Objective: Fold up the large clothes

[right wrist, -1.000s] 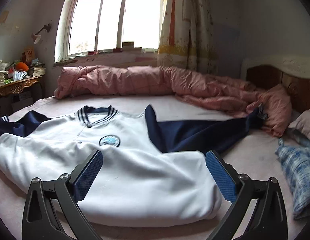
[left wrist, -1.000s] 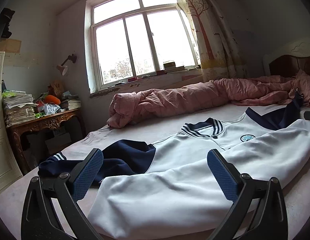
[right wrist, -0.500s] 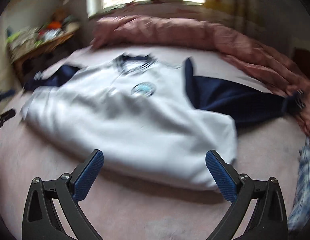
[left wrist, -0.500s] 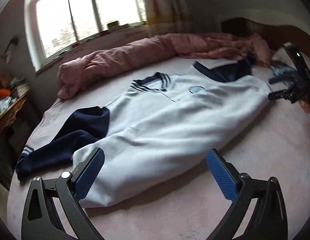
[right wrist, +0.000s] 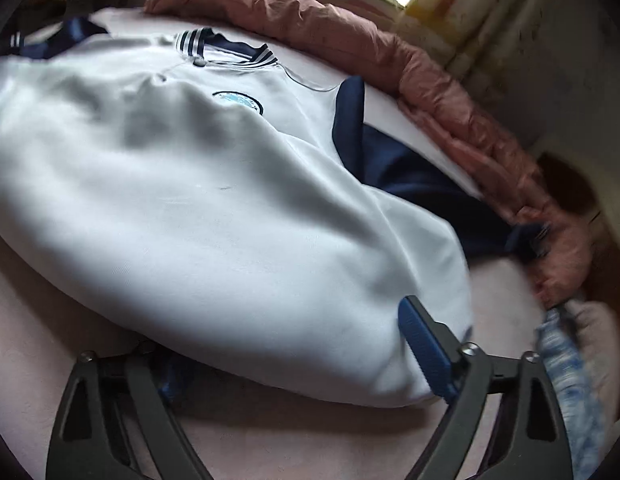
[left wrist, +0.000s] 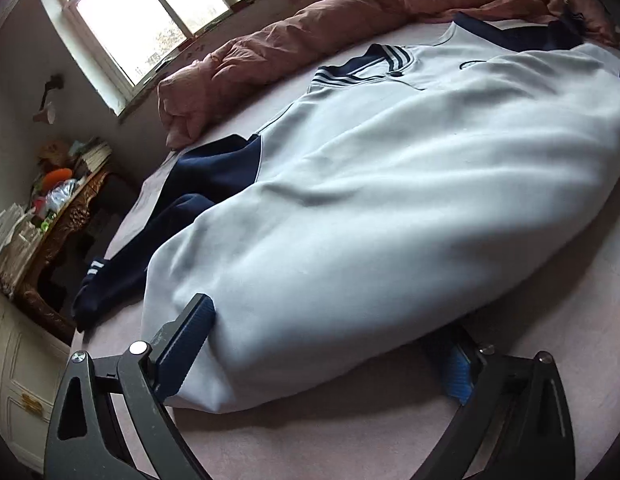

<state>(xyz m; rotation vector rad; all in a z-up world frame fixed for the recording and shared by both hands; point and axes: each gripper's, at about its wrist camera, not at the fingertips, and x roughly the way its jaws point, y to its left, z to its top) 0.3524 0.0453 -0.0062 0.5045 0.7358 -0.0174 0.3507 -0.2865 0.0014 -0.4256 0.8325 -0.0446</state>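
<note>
Since a second ago both tools have been brought down from above the bed to the hem of the white and navy jacket (left wrist: 390, 184), which lies spread flat on the bed (left wrist: 350, 432), collar toward the far edge. The left tool (left wrist: 322, 352) is seen open, one finger over the hem's left corner, the other under it. The right tool (right wrist: 297, 356) is closing, the hem's right corner between its fingers, not yet pinched. A lift of the hem toward the collar is judged imminent
</note>
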